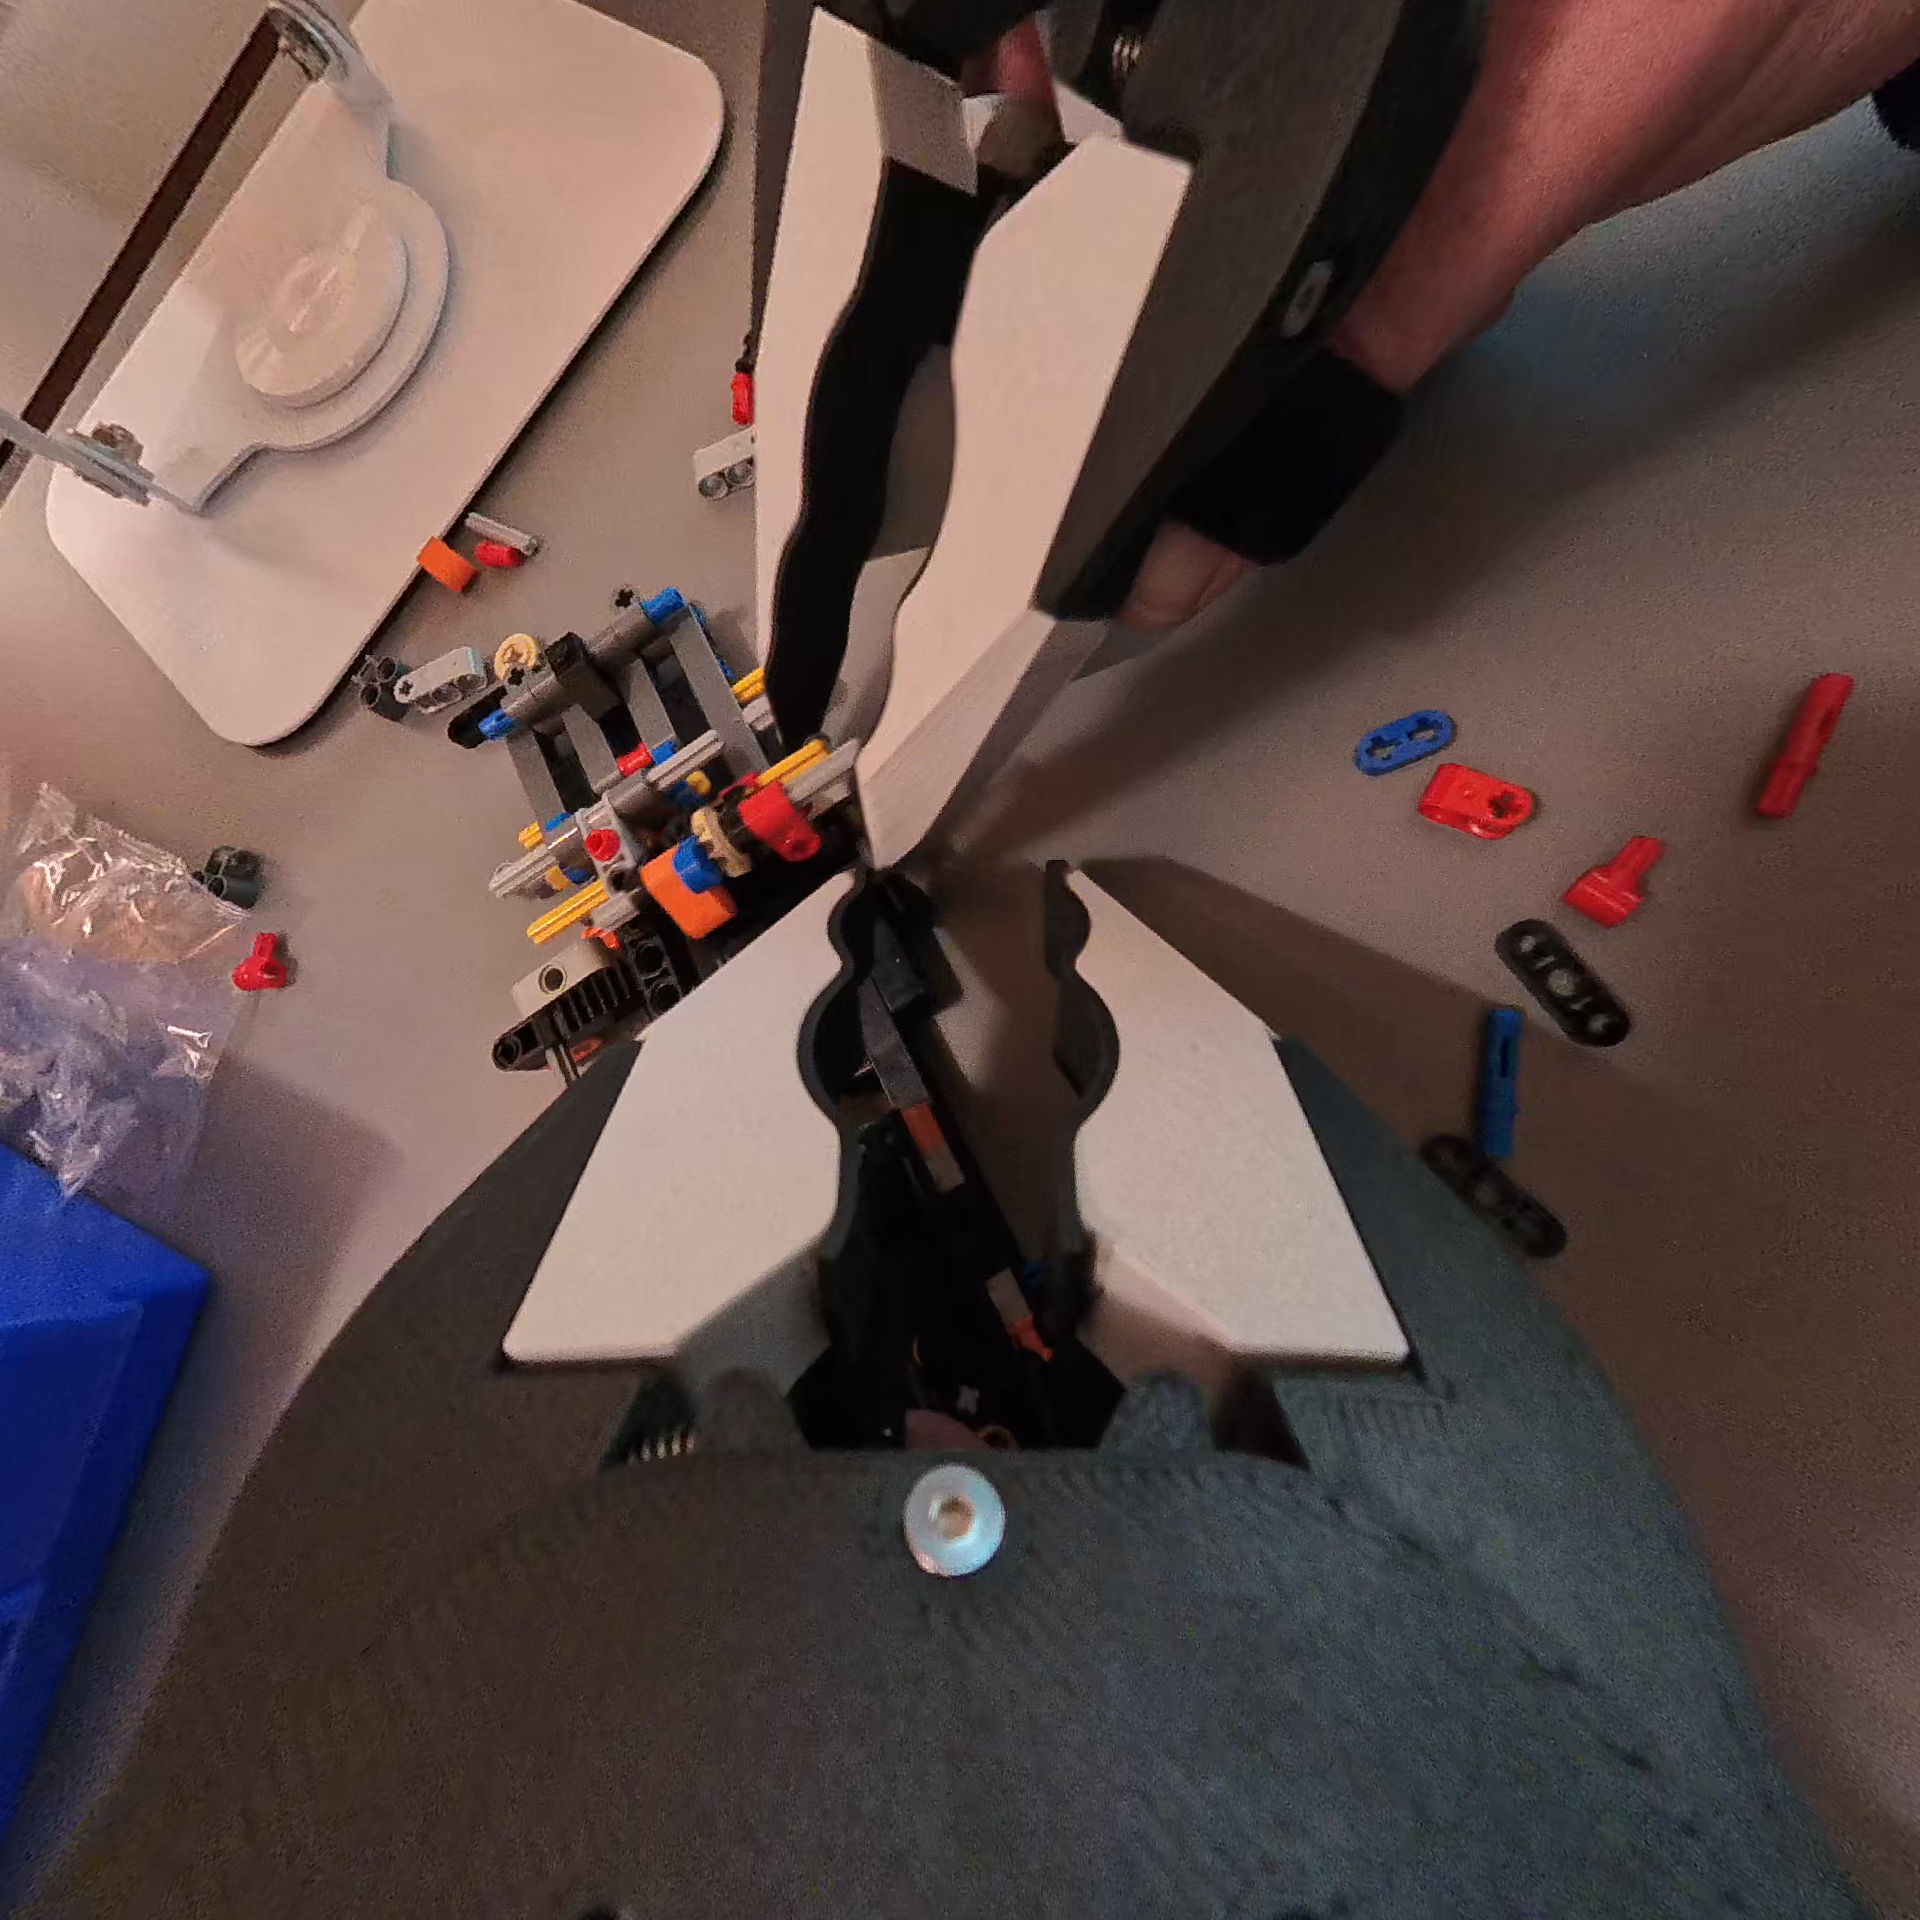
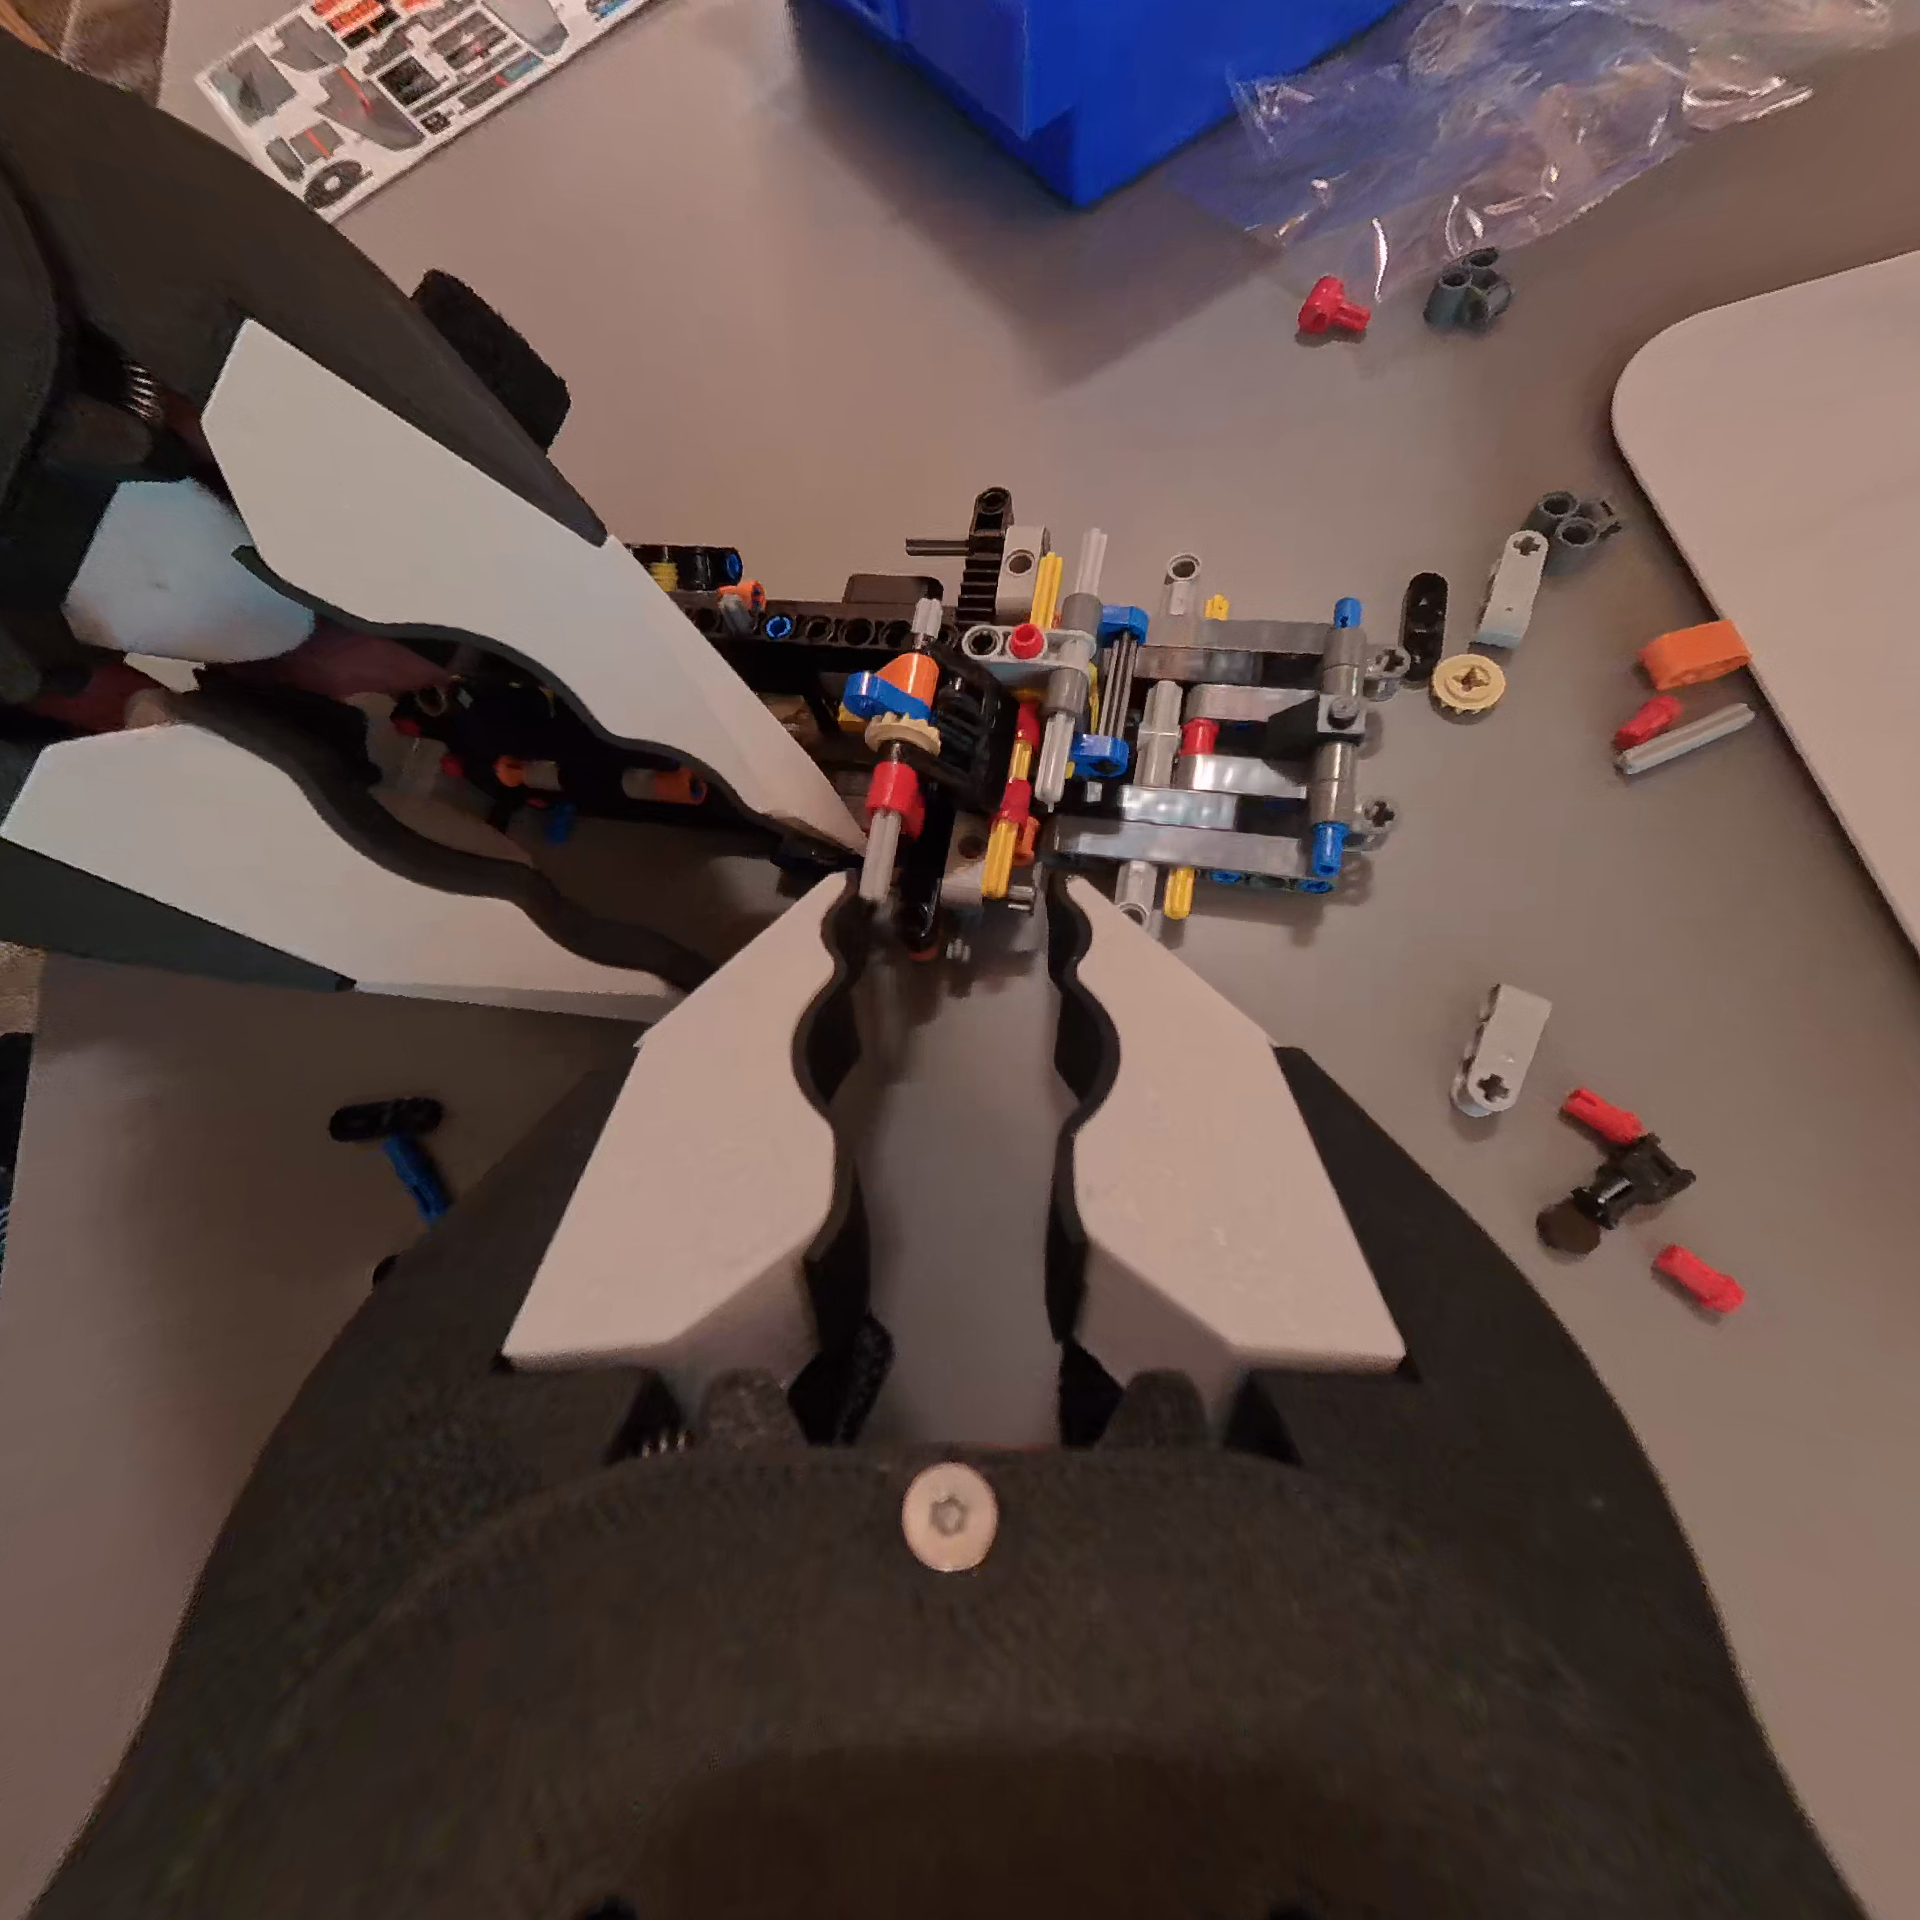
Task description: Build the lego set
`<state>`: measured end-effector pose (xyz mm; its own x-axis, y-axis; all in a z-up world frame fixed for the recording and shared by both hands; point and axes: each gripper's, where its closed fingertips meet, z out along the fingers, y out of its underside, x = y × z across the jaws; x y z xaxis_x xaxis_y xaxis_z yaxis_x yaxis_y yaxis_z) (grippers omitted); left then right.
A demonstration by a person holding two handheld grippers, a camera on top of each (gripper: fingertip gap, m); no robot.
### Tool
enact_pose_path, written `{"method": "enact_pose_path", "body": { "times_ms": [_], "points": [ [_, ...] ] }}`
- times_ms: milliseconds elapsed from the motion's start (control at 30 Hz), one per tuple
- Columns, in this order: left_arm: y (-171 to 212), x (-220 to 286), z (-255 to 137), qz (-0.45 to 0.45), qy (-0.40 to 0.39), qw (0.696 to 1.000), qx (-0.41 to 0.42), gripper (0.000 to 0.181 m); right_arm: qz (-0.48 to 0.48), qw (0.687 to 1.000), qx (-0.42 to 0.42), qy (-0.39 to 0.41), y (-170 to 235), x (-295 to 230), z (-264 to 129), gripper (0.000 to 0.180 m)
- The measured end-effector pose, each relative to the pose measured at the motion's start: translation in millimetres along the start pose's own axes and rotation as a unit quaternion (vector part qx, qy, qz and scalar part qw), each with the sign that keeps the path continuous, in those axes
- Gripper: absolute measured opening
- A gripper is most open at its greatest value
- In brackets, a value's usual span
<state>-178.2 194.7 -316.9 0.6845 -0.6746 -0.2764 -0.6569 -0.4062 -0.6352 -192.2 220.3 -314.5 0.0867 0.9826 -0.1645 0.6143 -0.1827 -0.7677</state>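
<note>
The half-built lego model, made of grey, black, yellow, blue and red beams, lies on the grey table; it also shows in the left wrist view. My left gripper has the model's long black beam end running slantwise between its fingers and is closed on it; it enters the right wrist view from the left. My right gripper is open, its tips at the model's near edge beside a grey axle with a red bush. It comes in from the top of the left wrist view.
Loose pieces lie around: a blue link, red connectors, black beams, a grey connector, an orange piece. A blue box, a plastic bag, a sticker sheet and a white stand base border the area. The blue link sits 6 centimeters or so from the ends of my left fingers.
</note>
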Motion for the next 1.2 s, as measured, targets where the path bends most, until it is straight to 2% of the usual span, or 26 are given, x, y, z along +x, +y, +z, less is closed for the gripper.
{"method": "enact_pose_path", "body": {
  "times_ms": [33,467,667,900,1200],
  "points": [
    [0.2,0.7,0.4,0.004,0.000,1.000,-0.002,0.032,-0.004,1.000,-0.002,0.003,0.5,0.0,0.7,0.031],
    [0.5,1.0,0.3,0.005,0.002,1.000,0.000,0.032,-0.018,1.000,-0.012,0.018,2.4,1.3,3.2,0.028],
    [-1.5,1.2,0.6,0.008,-0.002,1.000,0.017,0.030,-0.030,0.998,-0.007,0.052,1.7,8.0,2.3,0.027],
    [-7.3,-0.1,-6.5,0.010,-0.011,0.999,0.031,0.032,-0.031,0.999,-0.007,0.040,2.2,5.3,2.1,0.028],
    [6.4,-5.6,4.8,0.060,0.002,0.996,-0.061,0.027,-0.036,0.999,-0.009,0.033,2.9,3.6,1.9,0.028]
  ]
}}
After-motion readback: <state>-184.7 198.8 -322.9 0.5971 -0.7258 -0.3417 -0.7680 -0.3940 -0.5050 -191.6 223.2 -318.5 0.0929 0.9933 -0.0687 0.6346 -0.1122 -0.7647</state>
